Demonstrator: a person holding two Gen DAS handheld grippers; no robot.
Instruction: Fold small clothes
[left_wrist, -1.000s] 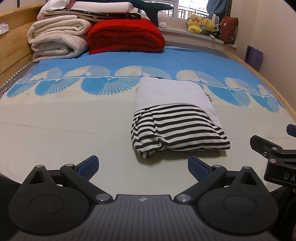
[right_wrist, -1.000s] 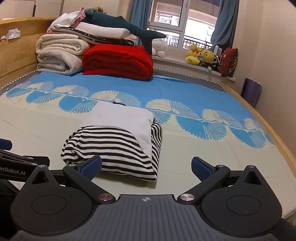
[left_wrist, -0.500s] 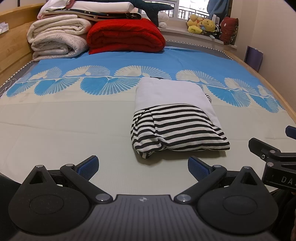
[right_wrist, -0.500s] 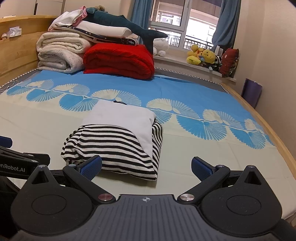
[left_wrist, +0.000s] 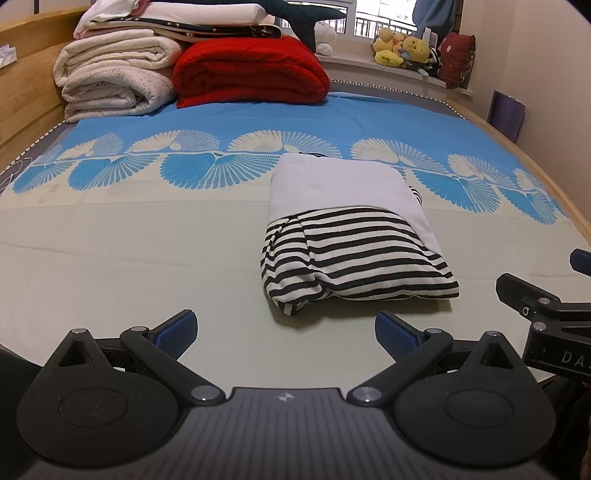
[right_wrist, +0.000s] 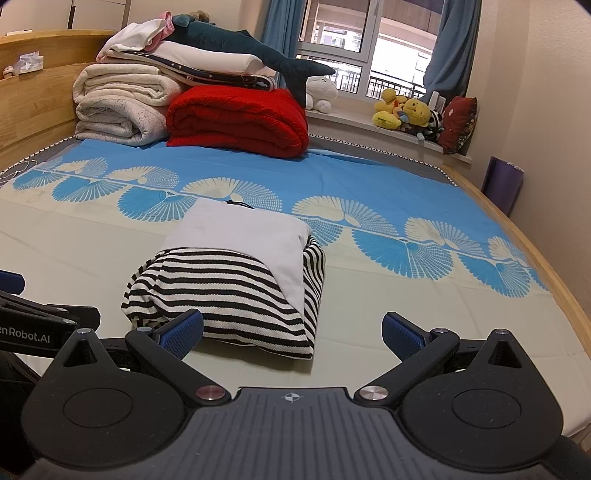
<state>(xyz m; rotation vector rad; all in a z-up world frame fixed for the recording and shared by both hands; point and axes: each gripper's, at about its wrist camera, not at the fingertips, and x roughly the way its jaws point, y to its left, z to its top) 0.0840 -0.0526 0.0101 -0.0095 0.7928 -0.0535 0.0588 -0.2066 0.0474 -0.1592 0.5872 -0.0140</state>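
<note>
The left claw (left_wrist: 284, 328) hovered low over the bed (left_wrist: 129, 258), released and holding nothing, its blue pads (left_wrist: 177, 328) spread wide. Just ahead of it and slightly to its right lay the folded garment (left_wrist: 351, 236), a black-and-white striped piece with a plain white panel turned over its far half, resting flat on the pale part of the sheet. The right claw (right_wrist: 291, 332) was likewise released and empty, with the garment (right_wrist: 236, 280) just ahead and to its left, the near striped edge close beside its left pad (right_wrist: 184, 330) though contact could not be told. Far beyond both claws, a stack of cream blankets (right_wrist: 122, 110) and a red quilt (right_wrist: 240, 118) sat at the head of the bed.
</note>
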